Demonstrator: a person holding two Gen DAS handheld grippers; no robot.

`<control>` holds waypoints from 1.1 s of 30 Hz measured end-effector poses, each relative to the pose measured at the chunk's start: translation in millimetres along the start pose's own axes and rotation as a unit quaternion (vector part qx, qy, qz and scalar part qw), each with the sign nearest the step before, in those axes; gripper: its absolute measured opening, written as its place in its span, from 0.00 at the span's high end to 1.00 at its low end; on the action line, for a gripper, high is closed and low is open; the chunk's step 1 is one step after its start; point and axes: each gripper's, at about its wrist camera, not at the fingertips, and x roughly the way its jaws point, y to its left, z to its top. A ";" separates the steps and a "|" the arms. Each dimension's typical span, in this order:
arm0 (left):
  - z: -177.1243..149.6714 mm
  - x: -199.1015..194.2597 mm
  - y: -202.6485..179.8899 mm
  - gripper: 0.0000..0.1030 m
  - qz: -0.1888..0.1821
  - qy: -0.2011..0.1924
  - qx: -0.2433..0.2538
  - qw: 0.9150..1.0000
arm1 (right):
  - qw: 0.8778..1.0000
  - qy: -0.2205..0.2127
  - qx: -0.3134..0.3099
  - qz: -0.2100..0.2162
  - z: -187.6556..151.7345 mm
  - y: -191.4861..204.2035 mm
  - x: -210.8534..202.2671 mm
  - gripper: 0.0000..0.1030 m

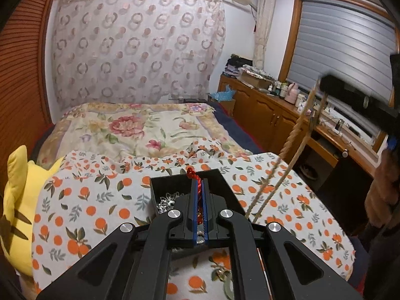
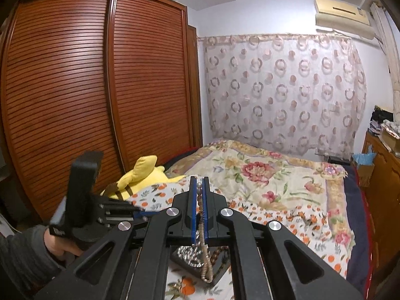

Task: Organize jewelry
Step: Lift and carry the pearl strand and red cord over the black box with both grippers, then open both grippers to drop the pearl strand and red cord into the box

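Both tongs hold jewelry clear above the black box [image 1: 160, 187] on the bed's orange-print cover [image 1: 82, 200], seemingly to untangle strands: the left tongs [image 1: 199, 200] are clamped on a red cord [image 1: 193, 175], the right tongs [image 2: 199, 200] on a beaded strand [image 2: 199, 192].

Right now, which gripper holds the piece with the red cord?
The left gripper: its shut pads pinch a red cord over the black box. The right gripper holds a beige beaded strand.
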 end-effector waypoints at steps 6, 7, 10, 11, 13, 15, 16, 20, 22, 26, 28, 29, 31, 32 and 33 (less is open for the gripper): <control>-7.2 25.5 6.1 0.98 -0.001 0.024 -0.001 1.000 | 1.000 -0.006 -0.009 0.005 19.9 -8.4 19.9 0.95; -9.5 29.3 7.1 0.98 -0.002 0.028 -0.002 1.000 | 1.000 -0.004 -0.010 0.005 21.1 -9.9 25.6 0.95; -16.3 40.7 11.5 0.98 0.000 0.039 -0.005 0.999 | 1.000 0.004 -0.013 0.004 18.0 -12.7 38.3 0.95; -17.9 43.5 12.6 0.98 0.000 0.042 -0.006 0.999 | 1.000 0.011 -0.011 0.005 14.4 -15.0 45.4 0.95; -21.1 48.5 15.1 0.98 0.004 0.048 -0.006 0.999 | 1.000 0.021 -0.008 0.005 7.2 -17.9 56.0 0.95; -22.6 51.8 17.3 0.98 0.004 0.051 -0.007 0.999 | 1.000 0.031 -0.003 0.006 -0.1 -21.0 66.2 0.95; -23.6 53.2 17.8 0.98 0.004 0.053 -0.007 0.999 | 0.999 0.037 0.000 0.006 -4.6 -22.2 71.7 0.95; -25.2 55.5 18.0 0.98 0.004 0.057 -0.006 0.998 | 0.998 0.067 0.008 0.003 -25.9 -28.3 94.4 0.95; -25.1 55.7 17.6 0.98 0.005 0.057 -0.005 0.998 | 0.997 0.081 0.011 0.002 -35.1 -30.8 103.2 0.95; -25.5 55.8 18.0 0.98 0.009 0.058 -0.004 0.998 | 0.993 0.112 0.026 0.006 -55.4 -36.2 120.0 0.95; -25.4 55.3 18.8 0.98 0.011 0.058 -0.005 0.998 | 0.992 0.120 0.033 0.009 -63.2 -39.3 123.4 0.95; -25.2 55.2 18.4 0.98 0.012 0.058 -0.004 0.998 | 0.991 0.125 0.036 0.010 -66.8 -40.1 125.9 0.95; -25.5 55.3 17.3 0.98 0.014 0.059 -0.003 0.998 | 0.990 0.132 0.040 0.010 -72.2 -41.2 129.1 0.95; -25.6 55.2 16.6 0.98 0.014 0.058 -0.003 0.998 | 0.990 0.135 0.042 0.010 -74.5 -41.1 130.2 0.95; -25.6 54.7 16.3 0.98 0.015 0.058 -0.003 0.998 | 0.989 0.138 0.042 0.010 -75.8 -40.9 130.9 0.95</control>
